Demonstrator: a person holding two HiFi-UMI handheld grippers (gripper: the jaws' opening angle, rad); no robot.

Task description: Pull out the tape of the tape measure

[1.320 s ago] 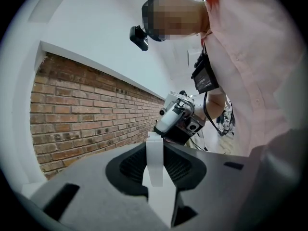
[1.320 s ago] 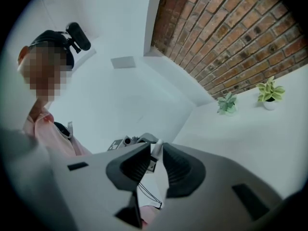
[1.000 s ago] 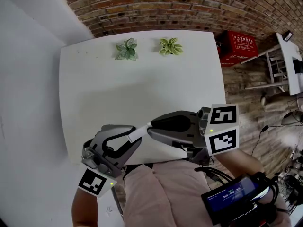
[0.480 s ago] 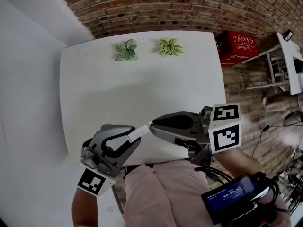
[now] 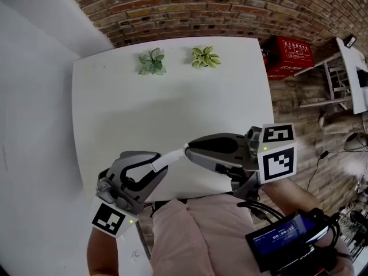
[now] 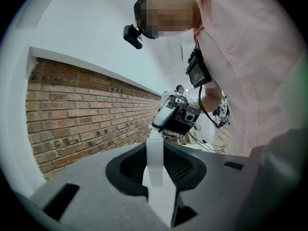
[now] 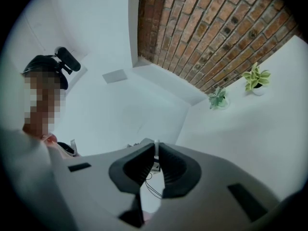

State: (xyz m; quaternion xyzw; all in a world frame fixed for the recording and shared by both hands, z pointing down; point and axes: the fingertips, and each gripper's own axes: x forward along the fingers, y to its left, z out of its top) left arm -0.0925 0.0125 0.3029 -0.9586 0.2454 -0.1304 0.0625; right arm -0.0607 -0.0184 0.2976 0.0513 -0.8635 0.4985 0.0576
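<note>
Over the near edge of the white table [image 5: 172, 102], my left gripper [image 5: 156, 167] is shut on the white tape measure [image 5: 161, 163]. In the left gripper view its white body [image 6: 156, 186] sits wedged between the dark pads [image 6: 130, 165]. A short white tape [image 5: 173, 155] runs from it up to my right gripper [image 5: 188, 149]. The right jaws have just been closing and now pinch the tape's thin end [image 7: 155, 147] between them. The right gripper [image 6: 168, 117] shows straight ahead in the left gripper view. The two grippers point at each other, close together.
Two small potted plants [image 5: 152, 62] [image 5: 206, 57] stand at the table's far edge, below a brick wall [image 5: 201, 4]. A red crate [image 5: 290, 56] sits on the floor to the right. A device with a lit screen [image 5: 284, 240] hangs near the person's right arm.
The right gripper has rolled a little and edged right, and its jaws have narrowed onto the tape end. The white strip between the grippers looks slightly longer. The left gripper stayed put.
</note>
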